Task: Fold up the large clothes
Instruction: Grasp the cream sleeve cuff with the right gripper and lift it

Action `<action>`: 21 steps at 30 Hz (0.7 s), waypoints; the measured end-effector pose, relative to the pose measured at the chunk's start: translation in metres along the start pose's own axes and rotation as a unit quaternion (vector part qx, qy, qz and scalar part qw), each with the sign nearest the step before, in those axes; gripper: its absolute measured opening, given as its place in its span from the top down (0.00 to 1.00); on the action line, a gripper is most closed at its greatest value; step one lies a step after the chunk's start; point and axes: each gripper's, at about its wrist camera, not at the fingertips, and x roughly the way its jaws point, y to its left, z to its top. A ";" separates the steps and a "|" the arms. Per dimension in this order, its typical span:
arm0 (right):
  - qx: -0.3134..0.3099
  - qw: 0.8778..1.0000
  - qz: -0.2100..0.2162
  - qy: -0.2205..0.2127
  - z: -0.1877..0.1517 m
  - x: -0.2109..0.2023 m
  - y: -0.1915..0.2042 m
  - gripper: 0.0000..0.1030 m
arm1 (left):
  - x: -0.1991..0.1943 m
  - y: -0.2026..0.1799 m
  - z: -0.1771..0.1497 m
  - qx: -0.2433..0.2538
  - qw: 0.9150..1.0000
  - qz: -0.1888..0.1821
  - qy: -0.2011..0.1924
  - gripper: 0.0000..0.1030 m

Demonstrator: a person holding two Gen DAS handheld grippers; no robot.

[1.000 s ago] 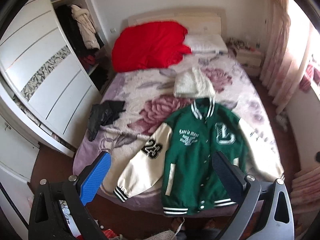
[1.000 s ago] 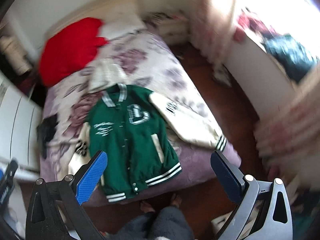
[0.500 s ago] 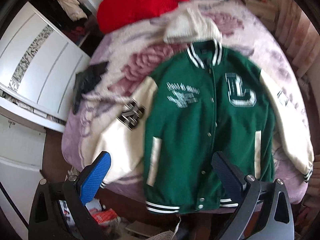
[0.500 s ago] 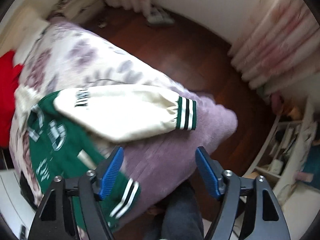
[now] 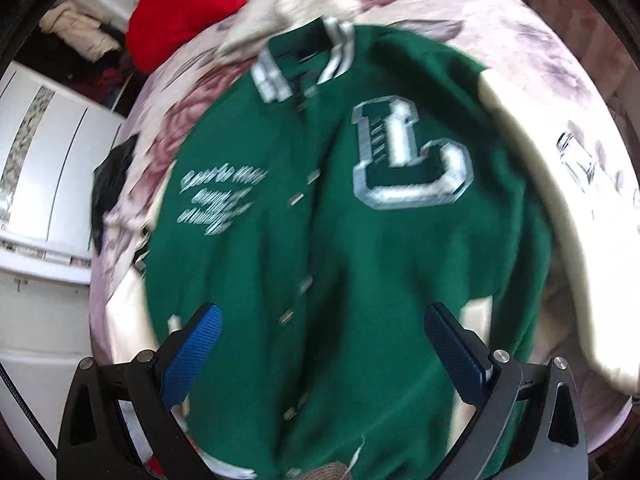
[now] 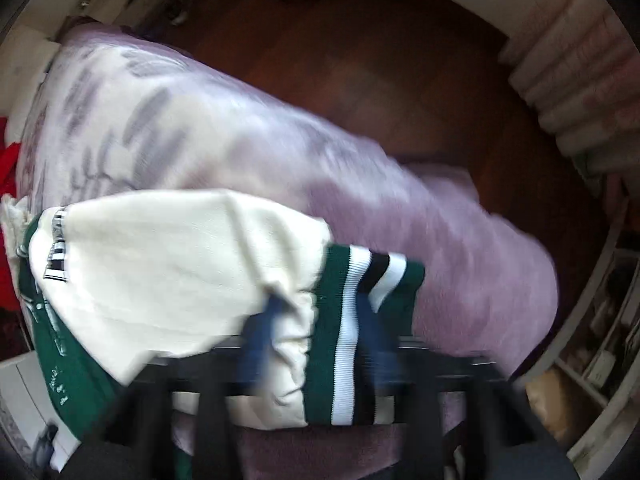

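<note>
1. The green varsity jacket (image 5: pixel 340 240) lies spread on the floral bed (image 5: pixel 540 52).
2. Left gripper (image 5: pixel 324 354) hovers above it, fingers spread.
3. Right gripper (image 6: pixel 320 332), blurred, pinches the striped sleeve cuff (image 6: pixel 360 320).

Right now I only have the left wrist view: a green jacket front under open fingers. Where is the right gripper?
Observer: The right gripper is at the end of the jacket's cream sleeve, with the striped cuff between its fingers.
Operator: Is it clamped on the cuff?
Observer: It is too blurred to tell. The fabric bunches up between the fingers.
Operator: What is under that sleeve?
Observer: It lies on the purple blanket near the bed's corner, with wooden floor beyond.
</note>
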 end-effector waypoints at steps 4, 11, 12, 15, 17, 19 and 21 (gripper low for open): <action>-0.008 0.998 0.017 -0.061 0.034 -0.045 0.006 0.84 | 0.012 -0.037 0.041 0.019 1.000 -0.022 -0.010 0.00; -0.068 0.987 0.001 -0.146 0.138 -0.090 0.046 0.85 | 0.047 -0.102 0.123 0.037 0.998 -0.043 -0.020 0.00; -0.085 0.984 -0.010 -0.154 0.153 -0.089 0.057 0.85 | 0.052 -0.108 0.130 0.036 0.998 -0.042 -0.019 0.00; -0.124 0.979 -0.040 -0.160 0.191 -0.080 0.084 0.86 | 0.073 -0.129 0.145 0.049 0.998 -0.035 -0.016 0.00; -0.137 0.977 -0.055 -0.156 0.212 -0.071 0.098 0.86 | 0.091 -0.143 0.145 0.071 0.997 -0.019 -0.010 0.00; -0.143 0.976 -0.063 -0.152 0.224 -0.065 0.111 0.86 | 0.104 -0.149 0.141 0.080 0.997 -0.015 -0.012 0.00; -0.140 0.977 -0.057 -0.151 0.226 -0.070 0.120 0.87 | 0.103 -0.144 0.138 0.066 0.997 -0.028 -0.016 0.00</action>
